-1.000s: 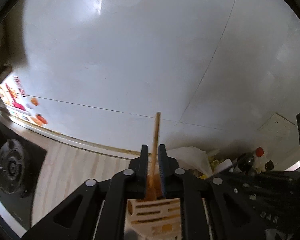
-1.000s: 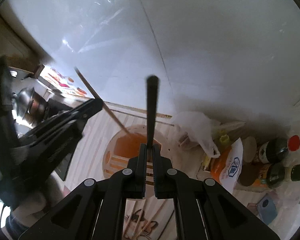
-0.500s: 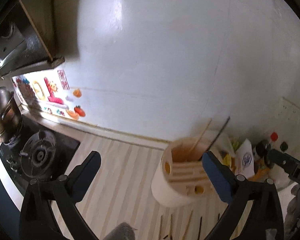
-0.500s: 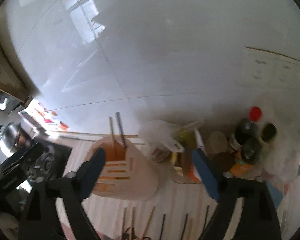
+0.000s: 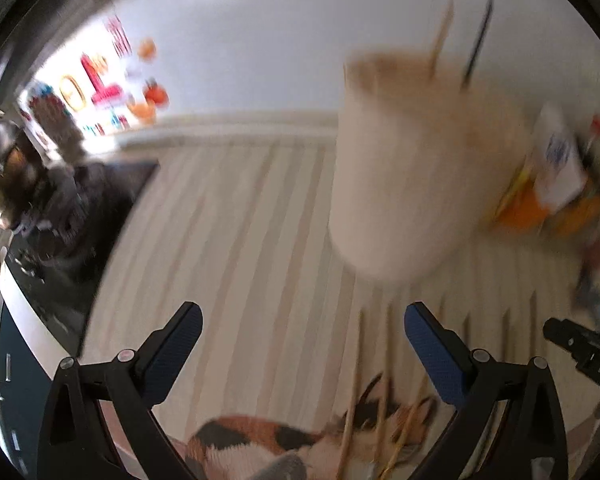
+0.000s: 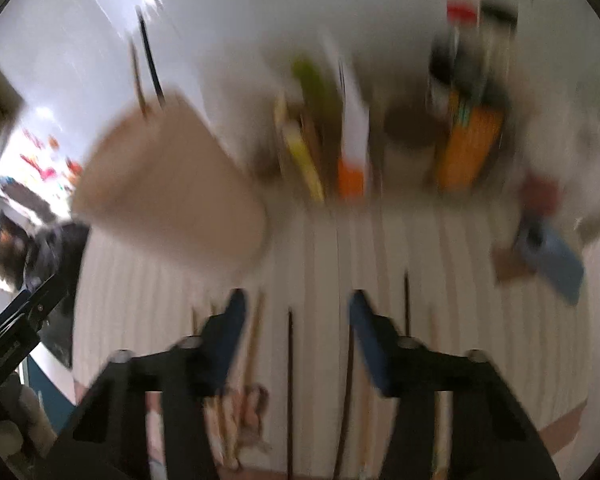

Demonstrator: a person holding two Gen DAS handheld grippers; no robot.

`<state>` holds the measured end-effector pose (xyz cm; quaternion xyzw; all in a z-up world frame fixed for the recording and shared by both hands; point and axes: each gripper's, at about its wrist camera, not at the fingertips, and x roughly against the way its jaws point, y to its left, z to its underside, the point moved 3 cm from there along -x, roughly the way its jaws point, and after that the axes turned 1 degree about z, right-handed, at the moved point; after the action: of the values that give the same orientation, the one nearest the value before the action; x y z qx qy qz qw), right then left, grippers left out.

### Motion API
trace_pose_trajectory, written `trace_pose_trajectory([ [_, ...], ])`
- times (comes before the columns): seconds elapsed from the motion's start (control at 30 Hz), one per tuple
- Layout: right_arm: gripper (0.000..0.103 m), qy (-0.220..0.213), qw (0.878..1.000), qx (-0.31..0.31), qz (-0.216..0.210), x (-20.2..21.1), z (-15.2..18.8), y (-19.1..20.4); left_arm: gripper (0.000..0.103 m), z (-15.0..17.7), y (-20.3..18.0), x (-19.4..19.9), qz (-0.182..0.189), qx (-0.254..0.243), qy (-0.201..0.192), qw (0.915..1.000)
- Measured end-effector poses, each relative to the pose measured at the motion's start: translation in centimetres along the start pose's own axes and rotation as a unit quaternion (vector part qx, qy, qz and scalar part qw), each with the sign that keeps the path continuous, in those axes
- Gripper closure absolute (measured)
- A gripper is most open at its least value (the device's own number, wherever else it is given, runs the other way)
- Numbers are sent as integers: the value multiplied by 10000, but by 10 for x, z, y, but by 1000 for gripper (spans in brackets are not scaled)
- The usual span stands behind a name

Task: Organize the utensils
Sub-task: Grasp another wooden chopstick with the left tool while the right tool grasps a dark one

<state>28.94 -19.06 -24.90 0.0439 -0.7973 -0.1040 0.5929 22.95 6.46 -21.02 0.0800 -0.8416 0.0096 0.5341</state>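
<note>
The picture is motion-blurred. A cream utensil holder (image 5: pixel 404 168) stands on the striped counter with a wooden chopstick (image 5: pixel 440 36) and a black chopstick (image 5: pixel 476 40) upright in it. My left gripper (image 5: pixel 303 320) hangs wide open and empty, low over the counter in front of the holder. Loose chopsticks (image 5: pixel 356 380) lie just ahead of its right finger. In the right wrist view the holder (image 6: pixel 168 192) is at the left. My right gripper (image 6: pixel 298 304) points down with its jaws closing; a dark chopstick (image 6: pixel 289 360) lies between them, not pressed by the pads. Several more chopsticks (image 6: pixel 348 380) lie beside it.
A black gas stove (image 5: pixel 80 208) with a pot (image 5: pixel 4 160) sits left of the counter. Packets and bottles (image 6: pixel 468 148) crowd the back wall at the right, and a blue item (image 6: pixel 552 256) lies near them. A patterned cloth (image 5: pixel 260 436) lies at the front edge.
Both grippers let go of the chopsticks they held over the holder and opened. Both dropped toward the counter and the loose chopsticks. The right jaws are narrower than half a second ago.
</note>
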Motion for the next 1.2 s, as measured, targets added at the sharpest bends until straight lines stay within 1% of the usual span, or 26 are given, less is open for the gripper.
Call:
trace_pose_trajectory([
  [0.03, 70, 200, 9998, -11, 7, -14, 9, -1, 3, 6, -2, -10, -7, -44, 161, 9999],
  [0.07, 73, 342, 9994, -18, -21, -24, 17, -2, 4, 16, -4, -27, 10, -87, 424, 9991],
  [0.1, 78, 464, 9989, -12, -44, -33, 23, -2, 6, 23, -6, -37, 37, -111, 586, 9982],
  [0.17, 79, 699, 9975, -26, -52, -49, 36, -2, 26, 39, -11, -62, 131, -186, 1011, 9946],
  [0.27, 79, 970, 9953, 12, -55, -72, 49, 3, 34, 54, -18, -85, 245, -264, 1387, 9897],
  [0.3, 79, 1040, 9946, 30, -46, -76, 52, 5, 36, 58, -20, -91, 280, -286, 1462, 9884],
  [0.33, 79, 1130, 9936, 40, -19, -83, 56, 7, 40, 63, -23, -97, 306, -333, 1544, 9870],
  [0.37, 79, 1193, 9928, 56, 4, -88, 57, 10, 43, 67, -25, -102, 290, -377, 1613, 9858],
  [0.4, 79, 1257, 9920, 81, 24, -93, 58, 13, 43, 69, -25, -104, 298, -385, 1622, 9856],
  [0.43, 79, 1320, 9912, 104, 60, -97, 59, 17, 45, 68, -24, -102, 307, -353, 1539, 9870],
  [0.5, 79, 1473, 9888, 161, 191, -109, 64, 20, 52, 67, -25, -101, 351, -354, 1535, 9869],
  [0.53, 79, 1550, 9873, 215, 283, -114, 67, 21, 66, 67, -24, -100, 423, -335, 1525, 9868],
  [0.57, 79, 1601, 9862, 247, 344, -116, 69, 22, 77, 67, -25, -97, 484, -340, 1501, 9869],
  [0.6, 79, 1631, 9853, 296, 419, -119, 73, 24, 80, 67, -26, -95, 456, -414, 1479, 9871],
  [0.63, 79, 1598, 9853, 364, 478, -118, 74, 26, 90, 67, -26, -94, 422, -471, 1463, 9872],
  [0.67, 79, 1625, 9839, 469, 576, -119, 77, 29, 97, 67, -25, -93, 373, -527, 1453, 9873],
  [0.7, 79, 1639, 9833, 499, 620, -119, 78, 30, 97, 69, -24, -92, 360, -555, 1464, 9870],
  [0.77, 87, 1639, 9819, 554, 768, -121, 79, 36, 97, 69, -16, -91, 277, -564, 1475, 9871],
  [0.8, 96, 1640, 9815, 532, 829, -121, 79, 35, 97, 69, -8, -92, 225, -552, 1460, 9875],
  [0.9, 97, 1611, 9816, 447, 922, -120, 76, 25, 98, 68, 14, -91, 111, -459, 1423, 9887],
  [1.0, 97, 1638, 9822, 411, 821, -119, 71, 17, 98, 69, 24, -90, 191, -318, 1453, 9887],
  [1.2, 97, 1731, 9782, 724, 891, -120, 65, 20, 98, 72, 24, -86, 133, -404, 1449, 9885],
])
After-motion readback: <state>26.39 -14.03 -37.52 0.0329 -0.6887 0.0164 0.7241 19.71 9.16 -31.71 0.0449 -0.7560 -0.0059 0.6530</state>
